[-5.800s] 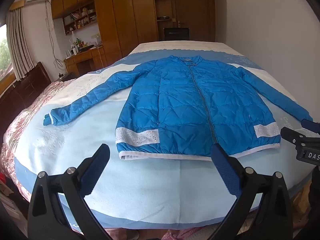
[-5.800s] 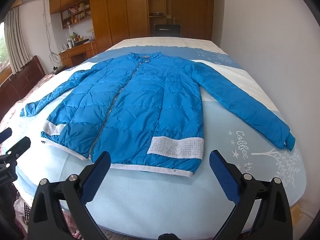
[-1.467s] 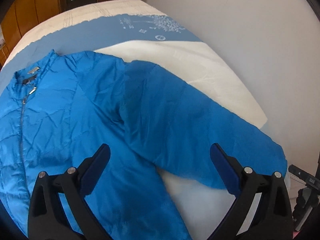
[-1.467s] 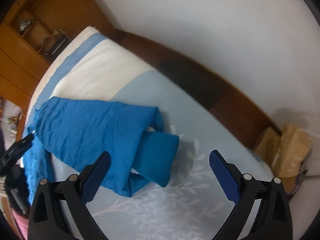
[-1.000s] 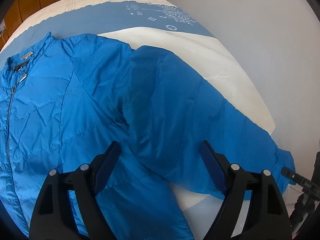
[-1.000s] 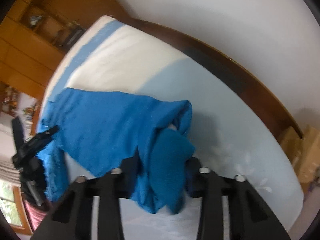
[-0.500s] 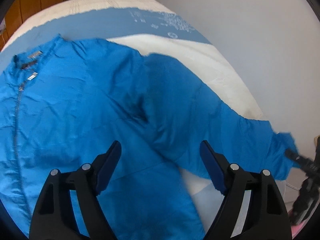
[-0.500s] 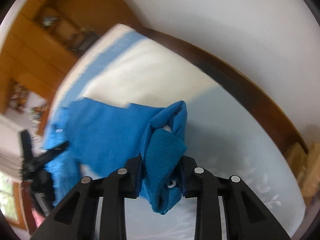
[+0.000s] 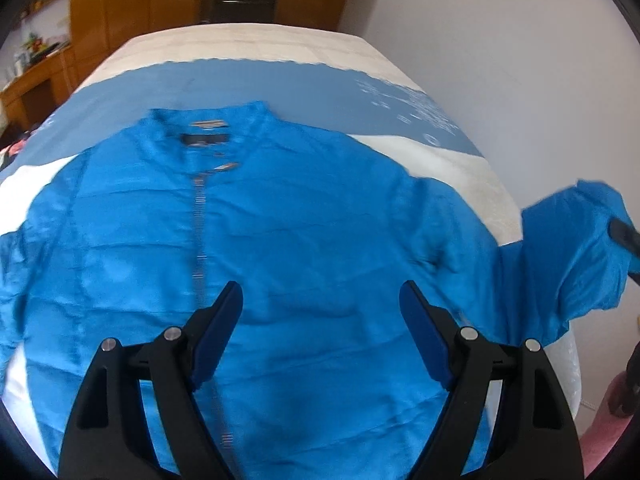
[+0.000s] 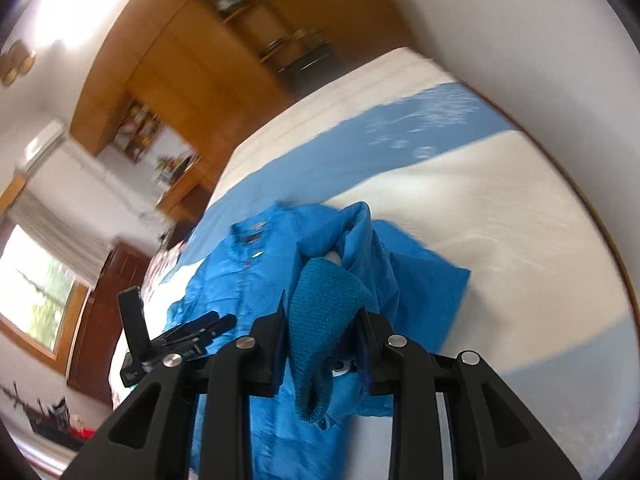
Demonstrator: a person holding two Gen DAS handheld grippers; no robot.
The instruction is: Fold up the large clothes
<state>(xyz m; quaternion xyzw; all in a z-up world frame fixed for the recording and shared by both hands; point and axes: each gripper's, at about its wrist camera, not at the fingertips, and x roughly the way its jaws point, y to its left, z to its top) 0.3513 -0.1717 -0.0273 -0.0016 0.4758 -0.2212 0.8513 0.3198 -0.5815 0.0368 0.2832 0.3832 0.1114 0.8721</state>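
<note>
While clamped in right claw [image 10: 320, 332]: jacket sleeve cuff [image 10: 324, 300].

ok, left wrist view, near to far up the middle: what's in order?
Left gripper, open → blue jacket body → jacket collar → blue band of the bedspread → cream band → wooden wardrobe.

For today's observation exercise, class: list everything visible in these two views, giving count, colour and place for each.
Jacket: one, bright blue, spread zip-up on the bed.
Sleeve cuff: one, teal knit, lifted off the bed.
Bed cover: one, blue, cream and pale blue, under the jacket.
Wardrobe: one, brown wood, far wall.
Air conditioner: one, white, high on the wall.
Window: one, bright, right view's left edge.
Left hand-held gripper: black, blue pads, open above the jacket.
Right hand-held gripper: black, clamping the sleeve cuff.
</note>
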